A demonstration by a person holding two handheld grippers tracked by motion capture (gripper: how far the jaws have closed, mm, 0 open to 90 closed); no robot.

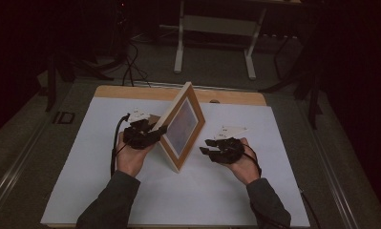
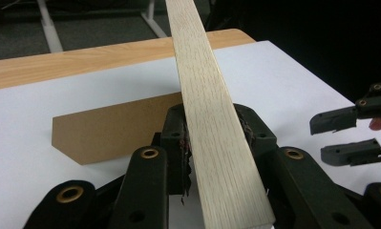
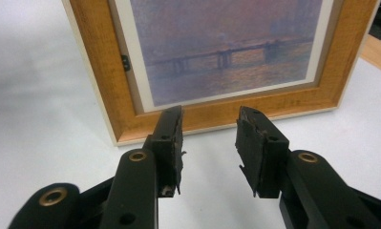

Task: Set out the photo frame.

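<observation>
Presently my left gripper point(image 1: 152, 132) is clamped on the edge of the picture frame point(image 1: 183, 125), which stands at centre frame on the white sheet point(image 1: 226, 200) covering the wooden table point(image 1: 236, 98). My right gripper point(image 1: 208, 146) hangs unclenched, empty, lower right of it. A dim room lies behind, with a white stand point(image 1: 216, 28) at top centre.

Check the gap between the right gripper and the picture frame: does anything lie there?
Nothing: in the right gripper view, bare white table cover separates the open right gripper from the picture frame. The high view shows the same gap.
</observation>
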